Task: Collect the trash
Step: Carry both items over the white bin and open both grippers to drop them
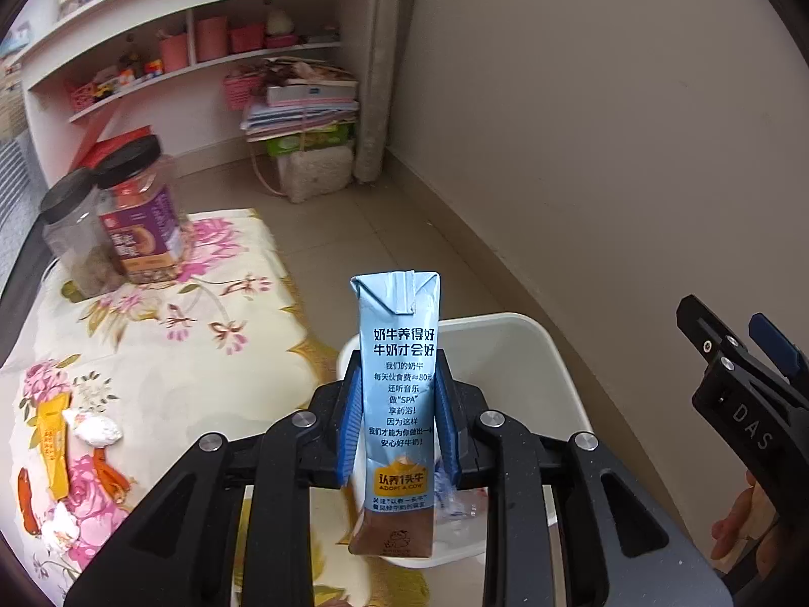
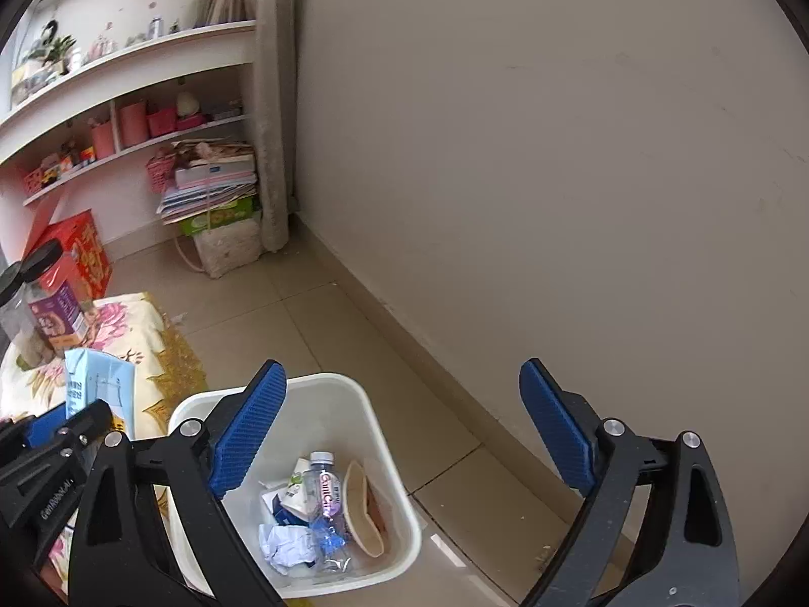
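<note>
My left gripper (image 1: 398, 399) is shut on a tall light-blue milk carton (image 1: 399, 384) and holds it upright above the near edge of a white trash bin (image 1: 546, 354). The carton (image 2: 98, 384) and the left gripper (image 2: 55, 435) also show at the left of the right wrist view. My right gripper (image 2: 404, 404) is open and empty above the bin (image 2: 364, 404), which holds a crushed plastic bottle (image 2: 323, 495), crumpled paper (image 2: 285, 546) and a paper bowl (image 2: 361, 506). The right gripper (image 1: 728, 349) shows at the right edge of the left view.
A low table with a floral cloth (image 1: 167, 344) stands left of the bin. On it are two black-lidded jars (image 1: 136, 212), a yellow sachet (image 1: 53, 445), a crumpled white wrapper (image 1: 96, 427) and orange scraps (image 1: 111, 480). A plain wall (image 2: 556, 152) is at the right, shelves (image 1: 202, 50) behind.
</note>
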`<act>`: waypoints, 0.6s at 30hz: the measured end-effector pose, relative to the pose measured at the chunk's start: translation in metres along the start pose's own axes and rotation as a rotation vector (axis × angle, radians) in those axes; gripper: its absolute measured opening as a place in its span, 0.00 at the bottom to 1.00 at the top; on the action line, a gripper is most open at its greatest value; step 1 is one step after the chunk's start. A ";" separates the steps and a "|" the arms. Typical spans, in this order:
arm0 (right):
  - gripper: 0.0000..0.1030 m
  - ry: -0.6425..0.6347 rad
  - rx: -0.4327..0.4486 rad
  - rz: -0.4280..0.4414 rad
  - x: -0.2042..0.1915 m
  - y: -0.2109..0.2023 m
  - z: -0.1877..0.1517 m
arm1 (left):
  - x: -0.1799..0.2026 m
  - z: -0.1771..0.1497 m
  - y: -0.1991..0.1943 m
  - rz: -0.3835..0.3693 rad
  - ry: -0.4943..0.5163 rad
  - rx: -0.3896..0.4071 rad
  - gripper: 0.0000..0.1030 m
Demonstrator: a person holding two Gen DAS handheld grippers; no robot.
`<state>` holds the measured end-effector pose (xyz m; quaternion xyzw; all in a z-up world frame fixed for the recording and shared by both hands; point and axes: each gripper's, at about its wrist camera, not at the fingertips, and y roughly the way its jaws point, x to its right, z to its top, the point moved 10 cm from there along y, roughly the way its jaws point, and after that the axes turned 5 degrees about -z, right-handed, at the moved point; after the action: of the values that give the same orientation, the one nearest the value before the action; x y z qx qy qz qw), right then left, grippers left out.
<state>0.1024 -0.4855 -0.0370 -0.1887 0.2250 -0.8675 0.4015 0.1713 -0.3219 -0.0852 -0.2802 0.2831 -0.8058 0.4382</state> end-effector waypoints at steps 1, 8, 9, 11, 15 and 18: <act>0.88 0.007 0.000 -0.006 0.003 0.001 0.000 | 0.003 0.000 0.000 -0.005 0.004 -0.002 0.26; 0.93 0.049 0.003 -0.047 0.023 0.000 0.000 | 0.019 0.003 -0.001 -0.016 0.038 -0.003 0.42; 0.93 0.050 0.007 -0.052 0.024 -0.001 0.000 | 0.019 0.003 -0.002 -0.012 0.042 -0.001 0.43; 0.93 0.047 0.022 -0.060 0.024 -0.004 0.001 | 0.018 0.003 -0.005 -0.001 0.050 0.007 0.44; 0.93 0.024 0.064 -0.088 0.019 -0.012 0.003 | 0.012 0.009 -0.014 0.028 0.065 0.035 0.49; 0.93 0.020 0.090 -0.095 0.011 -0.020 0.004 | 0.005 0.013 -0.022 0.065 0.081 0.063 0.53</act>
<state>0.0855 -0.4836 -0.0210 -0.1721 0.1806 -0.8967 0.3656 0.1658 -0.3190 -0.0594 -0.2239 0.2842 -0.8104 0.4609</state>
